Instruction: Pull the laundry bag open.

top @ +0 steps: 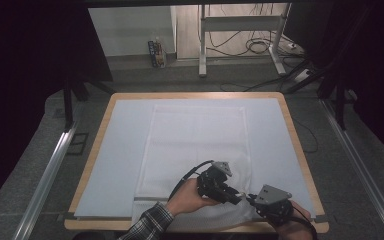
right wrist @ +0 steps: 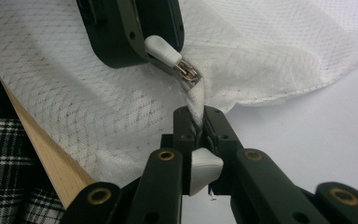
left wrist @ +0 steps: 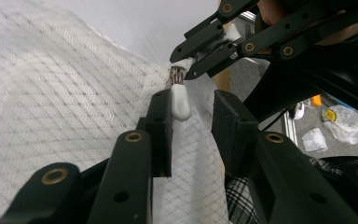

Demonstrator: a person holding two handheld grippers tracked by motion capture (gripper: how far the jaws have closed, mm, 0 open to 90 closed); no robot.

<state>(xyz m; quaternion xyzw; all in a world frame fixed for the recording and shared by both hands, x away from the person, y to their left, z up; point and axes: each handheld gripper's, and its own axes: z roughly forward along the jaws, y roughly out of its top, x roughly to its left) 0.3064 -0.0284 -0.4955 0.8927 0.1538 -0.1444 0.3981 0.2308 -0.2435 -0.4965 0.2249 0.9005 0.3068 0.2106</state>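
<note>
White mesh bag [right wrist: 74, 107]: soft, limp, light.
Zipper pull [right wrist: 165, 50]: small, slippery; between left gripper [right wrist: 161, 42] jaws, not yet pinched.
Right gripper [right wrist: 197, 123]: clenched on fabric just beside the zipper.

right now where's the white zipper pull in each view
high view: the zipper pull is a tiny speck between the two grippers, near the table's front edge, hard to make out.
left gripper view: upper centre, between the left gripper's fingers.
right gripper view: upper centre, at the left gripper's fingers, above the right gripper.
shared landmark: the white mesh cloth that the right gripper pinches just beside the pull.
</note>
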